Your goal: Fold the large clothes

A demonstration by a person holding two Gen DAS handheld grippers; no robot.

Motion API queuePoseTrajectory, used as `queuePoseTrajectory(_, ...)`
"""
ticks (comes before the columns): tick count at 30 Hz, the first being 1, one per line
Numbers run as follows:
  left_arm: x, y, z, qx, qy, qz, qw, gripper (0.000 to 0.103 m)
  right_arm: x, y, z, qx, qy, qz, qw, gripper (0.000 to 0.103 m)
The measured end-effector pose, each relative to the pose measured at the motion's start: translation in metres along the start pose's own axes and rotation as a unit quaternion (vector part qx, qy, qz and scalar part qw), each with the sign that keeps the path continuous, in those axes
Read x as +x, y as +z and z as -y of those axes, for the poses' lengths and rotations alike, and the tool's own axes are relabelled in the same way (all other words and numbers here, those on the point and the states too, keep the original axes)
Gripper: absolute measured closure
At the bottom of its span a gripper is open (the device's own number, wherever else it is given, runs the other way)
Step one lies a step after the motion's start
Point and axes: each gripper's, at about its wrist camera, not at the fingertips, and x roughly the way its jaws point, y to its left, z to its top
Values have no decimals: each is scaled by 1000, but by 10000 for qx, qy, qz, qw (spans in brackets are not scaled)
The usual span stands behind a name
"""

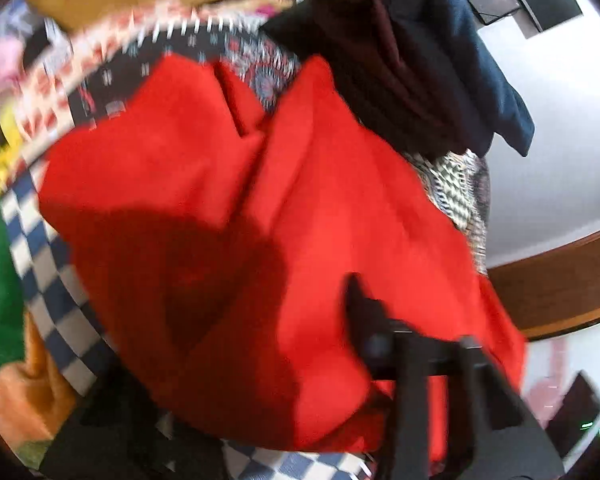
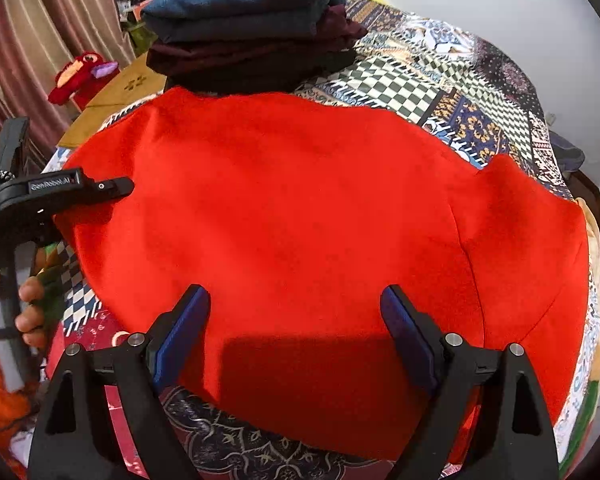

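A large bright red fleece garment (image 2: 300,216) is seen spread flat over a patchwork bedspread of checked and floral panels (image 2: 420,88), filling the middle of the right wrist view from the left edge to the right. In the left wrist view, which is blurred, the same red cloth (image 1: 228,216) is shown with folds and a raised flap near the upper centre.

The right gripper (image 2: 296,336) is held over the garment's near edge in the lower centre of the frame, its blue-padded jaws standing wide apart with only flat cloth beneath them and nothing clasped.

The left gripper (image 2: 116,189) is seen at the left edge of the right wrist view, its black tip lying at the garment's left border; its jaws appear drawn close together there. Whether cloth is pinched between them cannot be told. In its own view the left gripper (image 1: 412,344) is shown dark and blurred at the lower right, over the red cloth. Fingers of a hand (image 2: 30,312) are visible at the lower left.

A stack of folded clothes, dark blue on top of maroon (image 2: 252,28), is placed on the bed beyond the garment's far edge, at the upper centre.
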Motion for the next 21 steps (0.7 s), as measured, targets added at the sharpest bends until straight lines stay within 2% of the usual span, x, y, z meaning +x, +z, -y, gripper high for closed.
queuePoseTrajectory(2, -9, -1, 8, 199, 35, 217, 9996, 86, -5, 9, -4, -146, -42, 21, 9999, 17)
queuePoseTrajectory(4, -26, 1, 21, 452, 55, 528, 9976, 89, -11, 21, -7, -211, -198, 177, 9994, 17)
queuePoseTrajectory(7, -61, 4, 29, 530, -169, 908, 9943, 91, -16, 36, -13, -166, -204, 394, 9989, 17)
queuePoseTrajectory(9, -85, 8, 35, 632, -285, 1182, 9906, 92, -11, 43, -23, -90, -59, 417, 9991, 17)
queuePoseTrajectory(13, -119, 8, 48, 919, -235, 1604, 9825, 92, 17, 42, -50, -178, 385, 52, 9991, 17)
queuePoseTrajectory(17, -130, 4, 57, 1261, -156, 1662, 9779, 92, 41, 30, -65, -231, 707, -170, 9971, 17)
queuePoseTrajectory(19, -124, 0, 67, 1430, -17, 1646, 9759, 92, 39, 29, -63, -270, 745, -174, 9967, 17)
queuePoseTrajectory(21, -120, -1, 81, 1588, 44, 1654, 9734, 92, 33, 29, -52, -266, 1009, -257, 9942, 17)
